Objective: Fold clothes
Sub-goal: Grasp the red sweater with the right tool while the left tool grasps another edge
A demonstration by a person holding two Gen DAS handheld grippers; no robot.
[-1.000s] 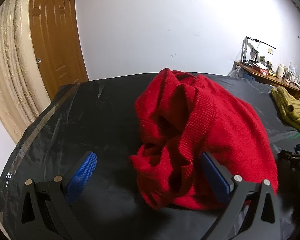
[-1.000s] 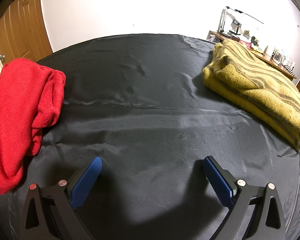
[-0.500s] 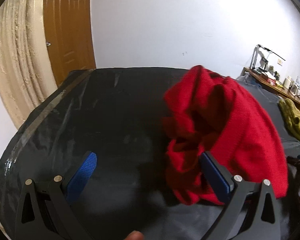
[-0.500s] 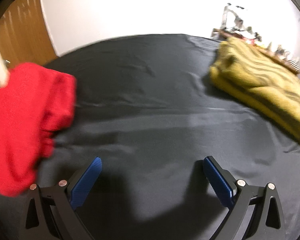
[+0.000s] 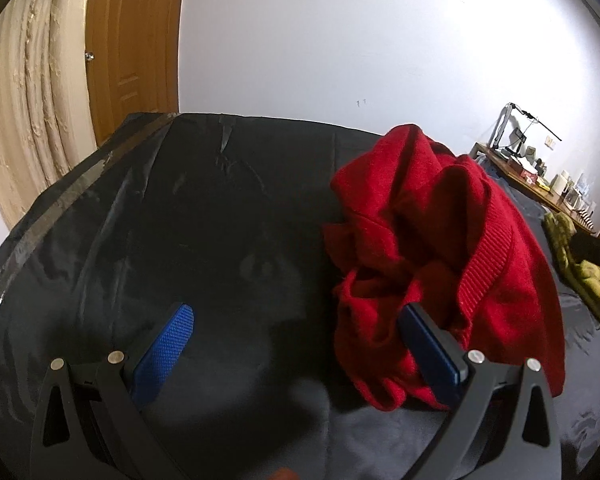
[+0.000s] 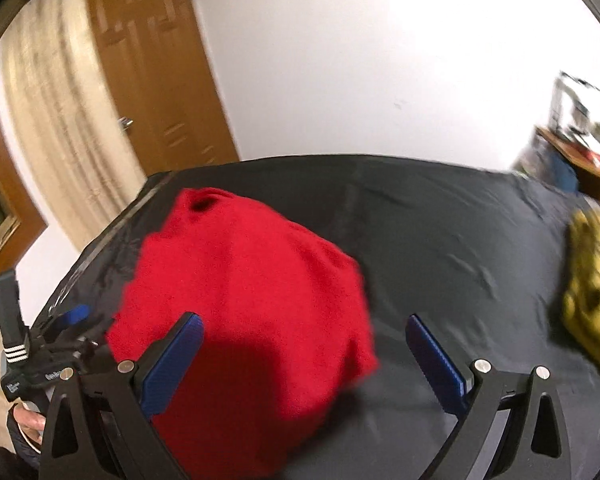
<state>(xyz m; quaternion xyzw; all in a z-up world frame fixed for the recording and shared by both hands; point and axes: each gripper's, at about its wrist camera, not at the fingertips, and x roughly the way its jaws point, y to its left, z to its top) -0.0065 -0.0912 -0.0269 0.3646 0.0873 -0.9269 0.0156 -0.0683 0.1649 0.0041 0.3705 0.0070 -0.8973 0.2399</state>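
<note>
- Looking along your left gripper (image 5: pixel 296 344), you see its jaws spread wide with nothing held; the left blue pad (image 5: pixel 162 350) hangs over the bare black sheet (image 5: pixel 188 216), while the right one sits against the front folds of the red sweater (image 5: pixel 440 248).
- Your red sweater lies in a crumpled heap on the sheet, to the right of that gripper's centre line; a ribbed hem runs down its near side.
- Your right gripper (image 6: pixel 304 360) is also fully open and grips nothing; its left pad (image 6: pixel 172 362) overlaps the red sweater (image 6: pixel 244 308) in the picture, though the blur hides whether they touch; its right pad stands over bare sheet (image 6: pixel 452 248).
- The olive-yellow folded garment (image 6: pixel 592 292) rests at the right side of the sheet, well apart from the red one.
- Your left gripper (image 6: pixel 66 326) shows at the lower left of the right wrist view, just beside the red heap.
- A wooden door (image 5: pixel 136 48), a cream curtain (image 5: pixel 28 88) and a cluttered desk (image 5: pixel 540 184) stand behind the sheet.
</note>
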